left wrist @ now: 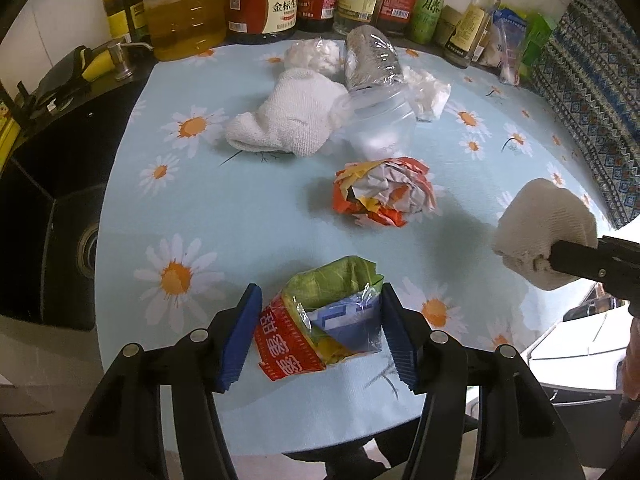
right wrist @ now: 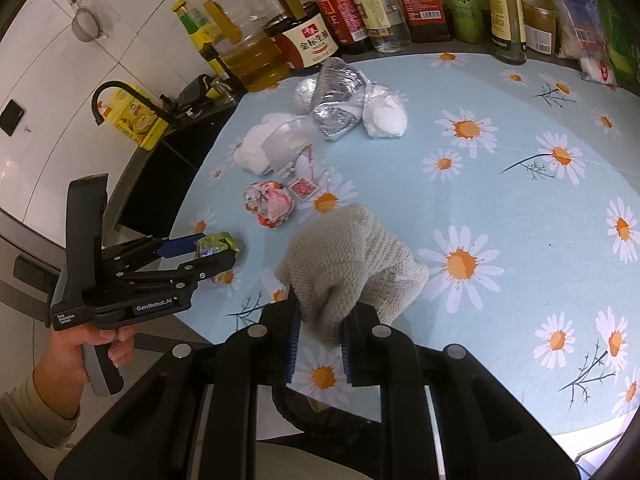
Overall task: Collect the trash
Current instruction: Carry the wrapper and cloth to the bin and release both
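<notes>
Blue ribbed pads of the left gripper (left wrist: 318, 332) stand apart at the bottom centre of the left wrist view, one on each side of a crumpled green-and-red snack wrapper (left wrist: 320, 320) lying on the desk (left wrist: 224, 216); whether the pads touch it I cannot tell. In the right wrist view the same wrapper shows only partly, at mid left, behind the gripper's black linkage.

Right gripper (right wrist: 318, 340), bottom centre of its own view, is closed on a beige knitted cloth (right wrist: 356, 264); the cloth's lower fold is hidden between the pads. In the left wrist view it appears at the right edge, the gripper cut off by the frame.

Centre of the left wrist view: a balled orange-and-white paper wrapper (left wrist: 384, 192). Above it a clear plastic cup (left wrist: 380, 120) on its side, contents hard to make out, touching a white towel (left wrist: 288, 120). Further up, a silver foil bag (left wrist: 372, 60) between two white plastic bags (left wrist: 316, 54).

Desk cover is pale blue with white daisies. Bottles of oil and sauce (left wrist: 260, 0) line the top edge, labels cut off. A black sink (left wrist: 52, 240) sits at left; white wall tiles (right wrist: 40, 60) and a hanging strainer (right wrist: 86, 26) upper left.
</notes>
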A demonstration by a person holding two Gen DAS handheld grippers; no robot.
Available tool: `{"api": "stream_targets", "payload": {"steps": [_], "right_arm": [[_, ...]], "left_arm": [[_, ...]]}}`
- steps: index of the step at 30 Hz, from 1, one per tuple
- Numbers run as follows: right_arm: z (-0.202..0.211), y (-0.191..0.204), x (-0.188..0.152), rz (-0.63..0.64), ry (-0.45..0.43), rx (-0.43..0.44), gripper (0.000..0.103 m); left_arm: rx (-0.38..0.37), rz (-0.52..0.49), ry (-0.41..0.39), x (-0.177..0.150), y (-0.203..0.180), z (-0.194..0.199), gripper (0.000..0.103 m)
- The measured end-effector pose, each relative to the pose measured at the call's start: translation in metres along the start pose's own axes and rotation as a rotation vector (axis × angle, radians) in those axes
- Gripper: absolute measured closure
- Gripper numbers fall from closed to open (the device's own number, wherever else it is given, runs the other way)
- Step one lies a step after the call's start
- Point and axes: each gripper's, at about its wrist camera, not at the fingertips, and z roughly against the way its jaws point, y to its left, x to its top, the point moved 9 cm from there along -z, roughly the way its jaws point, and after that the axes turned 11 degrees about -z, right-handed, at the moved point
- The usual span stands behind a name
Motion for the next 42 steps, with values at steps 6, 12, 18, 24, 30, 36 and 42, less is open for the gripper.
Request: {"api": "stream_targets", "payload": {"steps": [6,12,18,24,30,36,42], "right_arm": [[0.002,0.016,-0.014,0.029,0.007,0.009,0.084],[0.002,0.034,-0.034,0.056,0.016,0.017,0.084],[-0.003,0.053,-0.057,0.083,0.035,0.022,0.084],[-0.009,0.069,-0.081,0.105,0.062,0.027,0.084],[-0.018,0.080,-0.105,0.120,0.099,0.024,0.084],[-0.032,0.082,-0.130,0.127,0.155,0.012,0.084],[-0.050,0.079,-0.156,0.130,0.218,-0.004,0.084]], "left_arm": [[-0.011,0.022,-0.030,-0.014,-0.002,0.020,0.046],[-0.024,0.038,-0.050,-0.036,-0.007,0.037,0.046],[-0.040,0.058,-0.064,-0.060,-0.009,0.049,0.046],[-0.065,0.086,-0.065,-0.083,-0.007,0.052,0.046],[-0.085,0.101,-0.061,-0.104,-0.008,0.053,0.046],[-0.115,0.126,-0.038,-0.129,-0.011,0.047,0.046],[-0.142,0.153,0.005,-0.153,-0.014,0.030,0.046]]}}
